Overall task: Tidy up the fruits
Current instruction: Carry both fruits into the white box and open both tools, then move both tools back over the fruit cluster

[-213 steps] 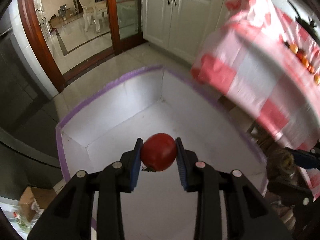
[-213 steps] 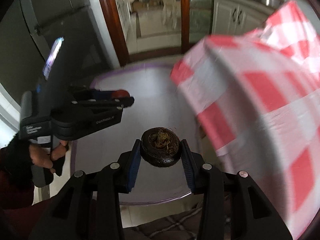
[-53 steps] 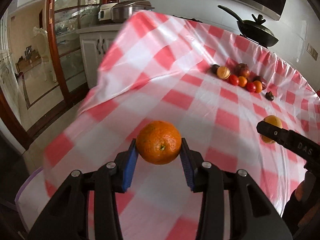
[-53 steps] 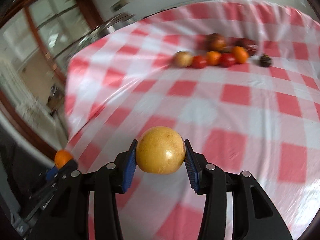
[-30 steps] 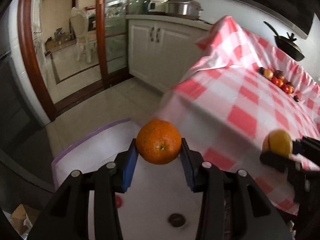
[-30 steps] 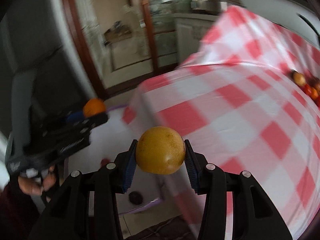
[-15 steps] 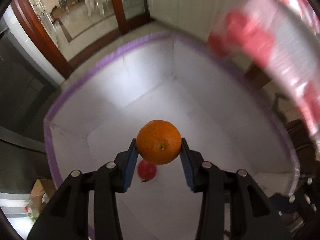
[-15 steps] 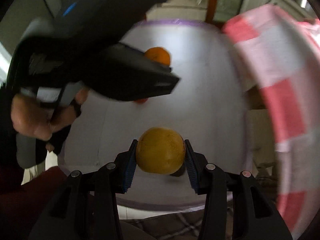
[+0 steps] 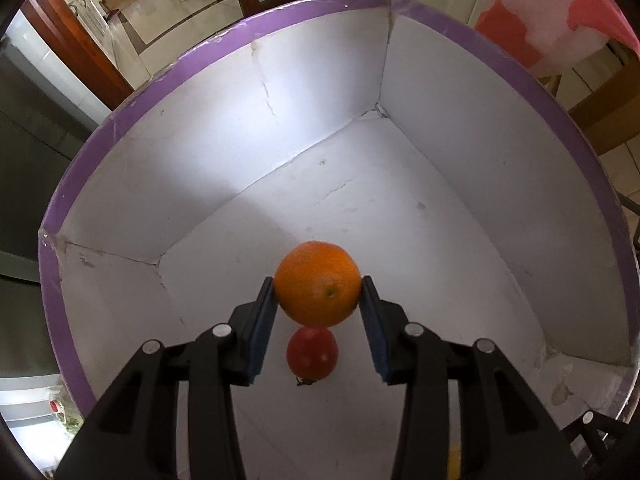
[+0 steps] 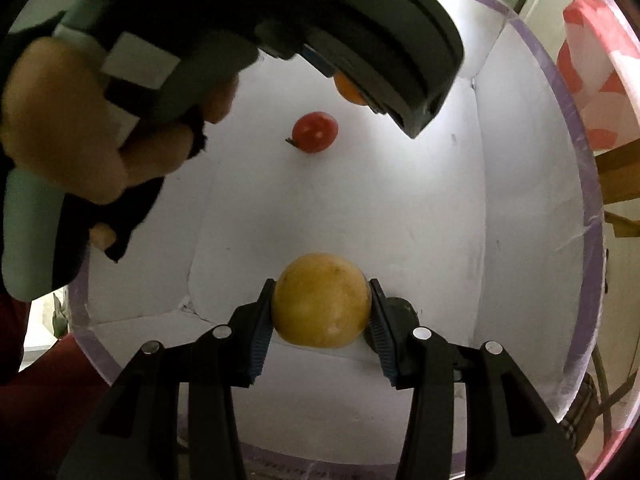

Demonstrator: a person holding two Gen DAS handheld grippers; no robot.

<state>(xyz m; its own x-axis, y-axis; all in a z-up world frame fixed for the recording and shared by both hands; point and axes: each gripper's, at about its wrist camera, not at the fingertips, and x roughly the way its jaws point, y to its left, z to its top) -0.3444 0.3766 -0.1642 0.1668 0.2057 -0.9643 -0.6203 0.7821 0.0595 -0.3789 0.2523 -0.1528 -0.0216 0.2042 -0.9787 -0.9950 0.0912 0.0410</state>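
1. Gripping an orange (image 9: 318,284), the left claw (image 9: 319,298) has both blue pads pressed on the fruit's sides; it hangs inside a white box (image 9: 224,128) with a purple rim.
2. Orange is off the box floor; directly below it in the left wrist view sits a tomato (image 9: 312,354) on the floor, stem end toward the camera.
3. Right claw (image 10: 321,310) clamps a yellow fruit (image 10: 321,300), pads tight on both sides, also over the box (image 10: 400,208).
4. Right wrist view: tomato (image 10: 314,132) lies alone on the white floor, well apart from the yellow fruit, toward the far side.
5. A dark round fruit (image 10: 400,305) peeks out just behind the right claw's right pad, on the box floor; mostly hidden, type unclear.
6. Left claw's body fills the top of the right wrist view; a sliver of orange (image 10: 347,90) shows at its tip, above and right of the tomato.
7. Left hand (image 10: 80,120), in a dark fingerless glove, wraps the left tool's handle at upper left of that view.
8. Red-and-white checked cloth (image 9: 560,20) hangs beyond the box's far right corner; wooden legs show under it.
9. Tiled floor and a wood door frame (image 9: 76,40) lie beyond the box's far left wall.
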